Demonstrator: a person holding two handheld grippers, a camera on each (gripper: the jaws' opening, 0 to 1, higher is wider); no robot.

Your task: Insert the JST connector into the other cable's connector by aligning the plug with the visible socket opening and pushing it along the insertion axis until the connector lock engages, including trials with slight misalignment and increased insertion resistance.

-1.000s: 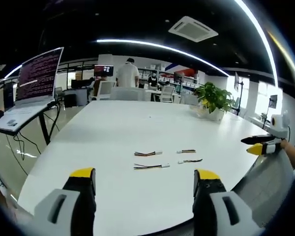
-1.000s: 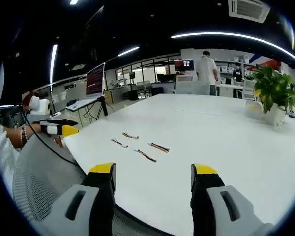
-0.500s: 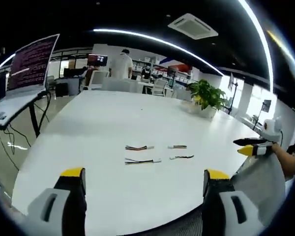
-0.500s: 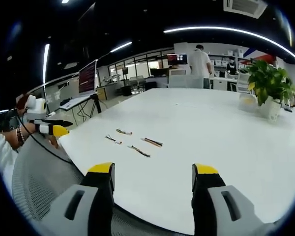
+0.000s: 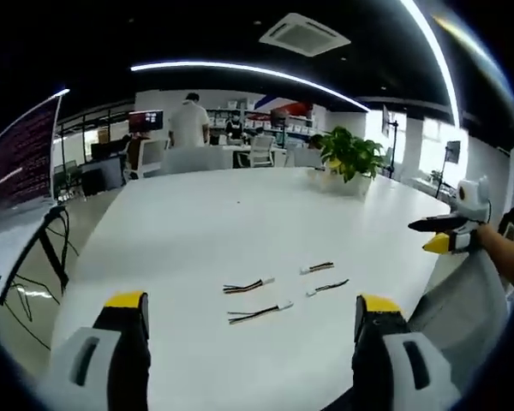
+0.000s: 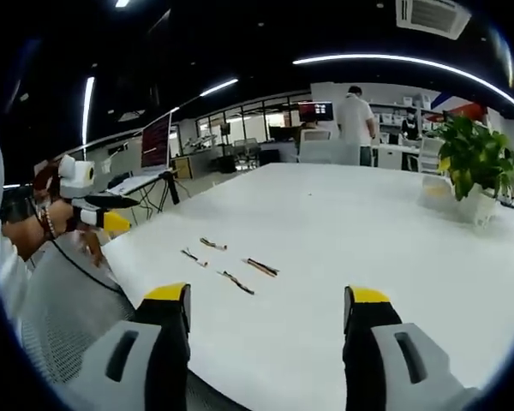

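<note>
Four cables: short thin wire leads with small white JST connector ends lie loose on the table, lower centre of the left gripper view: lead one (image 5: 248, 285), lead two (image 5: 259, 313), lead three (image 5: 317, 268), lead four (image 5: 328, 286); they also sit left of centre in the right gripper view (image 6: 260, 267).
Spacing: two on the left, two on the right, near each other but not touching; which is plug and which is socket is too small to tell.
Handling: likely very light and limp in the wire, stiff only at the plastic housing; take hold at or just behind the housing, since the wire would bend under a push and the small shell could twist or slip.
Left tool (image 5: 250, 317): black jaws with yellow tips spread wide, holding nothing, short of the cables.
Right tool (image 6: 264, 308): jaws likewise wide apart and empty, with the cables ahead and to the left.
Progress: nothing picked up yet; mating not begun.
Table (image 5: 197, 223): large, white, smooth and glossy.
Room: open office with dark ceiling and long light strips; green potted plant (image 5: 351, 159) at the far table edge, screen with text (image 5: 21, 154) at left, person in a white top (image 5: 187, 124) standing in the distance.
</note>
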